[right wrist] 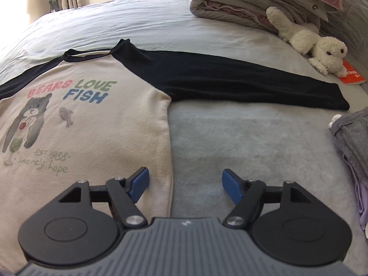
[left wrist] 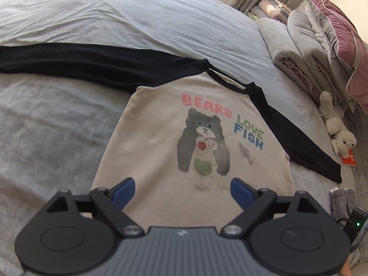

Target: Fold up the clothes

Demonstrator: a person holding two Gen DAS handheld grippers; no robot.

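You hold the left gripper (left wrist: 181,189) and right gripper (right wrist: 185,184) wide apart and empty over the hem of the shirt (left wrist: 161,124), spread flat, print up, sleeves out, on the bed (left wrist: 115,18), so any fold would need an edge pinched.

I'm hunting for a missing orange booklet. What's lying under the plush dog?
An orange booklet sticks out from under the plush dog, one corner showing with white print. The part beneath the toy is covered, so its title and full extent can't be seen. Both lie on the bed.
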